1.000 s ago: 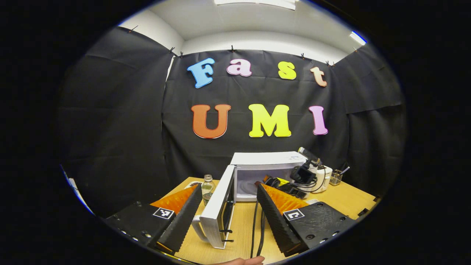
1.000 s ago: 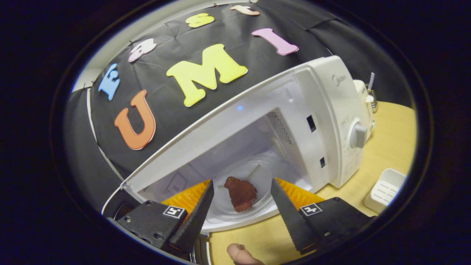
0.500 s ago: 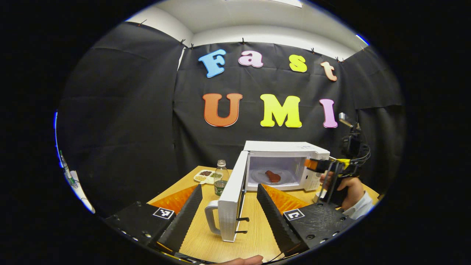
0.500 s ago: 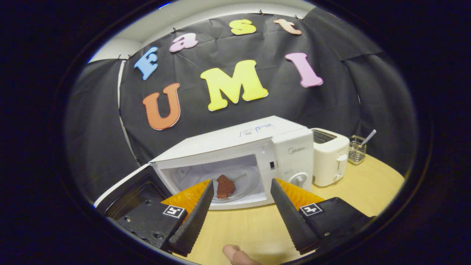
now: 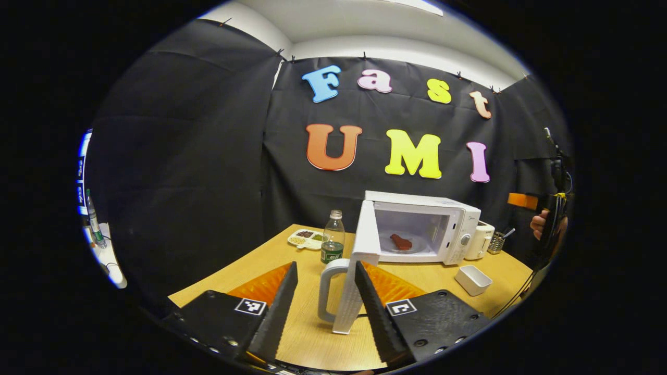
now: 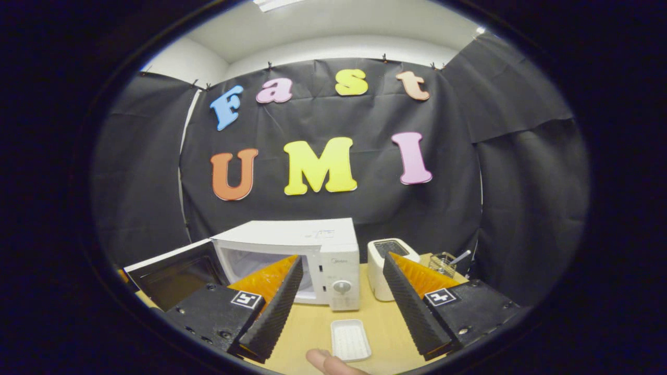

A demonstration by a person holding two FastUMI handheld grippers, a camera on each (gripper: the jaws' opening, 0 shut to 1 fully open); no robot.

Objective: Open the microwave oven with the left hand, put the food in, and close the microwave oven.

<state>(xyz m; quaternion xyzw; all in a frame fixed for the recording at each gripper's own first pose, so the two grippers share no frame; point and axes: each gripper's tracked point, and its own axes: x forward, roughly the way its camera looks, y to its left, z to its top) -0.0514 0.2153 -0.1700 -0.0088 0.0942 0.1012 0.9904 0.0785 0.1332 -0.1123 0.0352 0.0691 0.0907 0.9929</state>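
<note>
The white microwave (image 5: 448,229) stands at the back of the wooden table with its door (image 5: 365,245) swung wide open. A reddish-brown piece of food (image 5: 401,242) lies on the glass plate inside. My left gripper (image 5: 325,266) is open, and the door's white handle (image 5: 327,291) sits between its fingers; I cannot tell whether they touch it. My right gripper (image 6: 342,258) is open and empty, held back from the microwave (image 6: 312,245) and its open door (image 6: 172,271). It also appears, with the hand holding it, as the other gripper (image 5: 547,208) at the far right.
A small white tray (image 6: 350,339) lies on the table in front of the microwave, also seen as the tray (image 5: 473,278). A toaster (image 6: 388,265) and a wire utensil holder (image 6: 443,263) stand to its right. A bottle (image 5: 332,237) and a dish of beans (image 5: 307,238) stand left of the door.
My right gripper has drawn back out of the microwave and away, leaving the food on the plate. My left gripper has shifted so the door handle now lies between its fingers.
</note>
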